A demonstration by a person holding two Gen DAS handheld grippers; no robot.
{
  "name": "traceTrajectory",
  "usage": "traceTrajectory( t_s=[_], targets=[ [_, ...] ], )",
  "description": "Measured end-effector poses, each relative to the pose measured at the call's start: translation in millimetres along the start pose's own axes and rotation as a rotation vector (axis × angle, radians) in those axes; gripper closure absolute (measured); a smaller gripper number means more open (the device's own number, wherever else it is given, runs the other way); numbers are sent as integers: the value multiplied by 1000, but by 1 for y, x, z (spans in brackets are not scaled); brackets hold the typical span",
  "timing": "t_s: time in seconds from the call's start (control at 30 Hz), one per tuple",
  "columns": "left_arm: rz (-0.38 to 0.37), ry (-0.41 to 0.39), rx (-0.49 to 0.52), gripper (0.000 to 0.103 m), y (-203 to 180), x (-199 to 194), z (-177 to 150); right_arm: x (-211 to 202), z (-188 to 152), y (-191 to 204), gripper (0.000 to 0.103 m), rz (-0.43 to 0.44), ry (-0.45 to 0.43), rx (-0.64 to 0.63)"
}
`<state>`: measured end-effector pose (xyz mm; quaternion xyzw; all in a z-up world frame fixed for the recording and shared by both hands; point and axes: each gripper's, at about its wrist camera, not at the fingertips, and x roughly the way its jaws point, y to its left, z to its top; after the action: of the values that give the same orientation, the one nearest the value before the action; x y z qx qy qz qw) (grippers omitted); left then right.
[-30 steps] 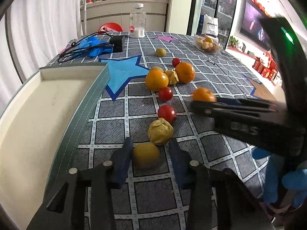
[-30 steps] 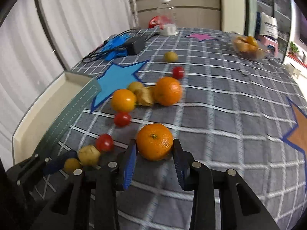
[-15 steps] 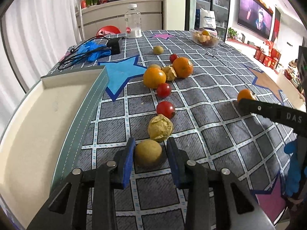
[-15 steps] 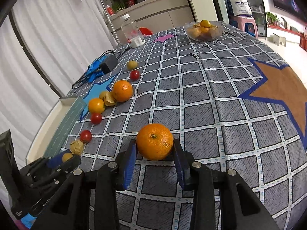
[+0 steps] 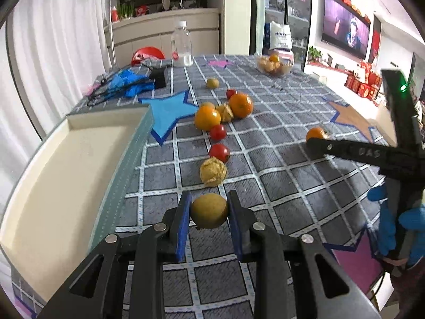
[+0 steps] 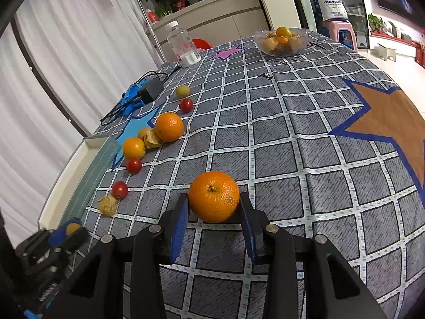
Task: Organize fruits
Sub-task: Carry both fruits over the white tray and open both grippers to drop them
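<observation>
On the star-patterned tablecloth (image 5: 279, 164), your left gripper (image 5: 209, 214) is clamping a yellow-green fruit (image 5: 209, 210) and your right gripper (image 6: 213, 214) a mandarin (image 6: 214, 196). You are likely carrying both next to the cream tray (image 5: 66, 164) at the left edge.

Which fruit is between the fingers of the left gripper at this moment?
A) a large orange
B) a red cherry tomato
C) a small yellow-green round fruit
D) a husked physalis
C: in the left wrist view, the left gripper has its blue pads pressed on both sides of a small yellow-green round fruit, while the husked physalis and the cherry tomato lie free on the tablecloth beyond it.
</observation>
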<state>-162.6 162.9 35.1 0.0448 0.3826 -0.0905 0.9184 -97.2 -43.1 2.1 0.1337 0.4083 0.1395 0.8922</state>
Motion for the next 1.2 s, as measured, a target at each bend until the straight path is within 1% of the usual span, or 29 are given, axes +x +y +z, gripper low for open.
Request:
traceTrajectory(
  t_s=[0.1, 0.2, 0.43, 0.8, 0.97, 1.07, 1.2],
  targets=[
    [6, -28, -11, 73, 9, -12, 2, -1, -2, 6, 65, -31, 2, -26],
    [19, -50, -27, 73, 19, -21, 3, -6, -3, 17, 65, -35, -5, -65],
    [65, -70, -95, 73, 53, -29, 3, -9, 1, 55, 65, -33, -7, -149],
    [161, -92, -182, 73, 111, -35, -4, 5, 6, 130, 65, 33, 22, -260],
    [200, -82, -230, 73, 138, -30, -9, 19, 7, 167, 65, 66, 45, -319],
    [229, -76, -240, 73, 149, -27, -13, 30, 6, 192, 65, 92, 64, -355],
    [250, -66, -258, 73, 163, -24, -20, 44, -1, 223, 65, 120, 90, -403]
  ],
)
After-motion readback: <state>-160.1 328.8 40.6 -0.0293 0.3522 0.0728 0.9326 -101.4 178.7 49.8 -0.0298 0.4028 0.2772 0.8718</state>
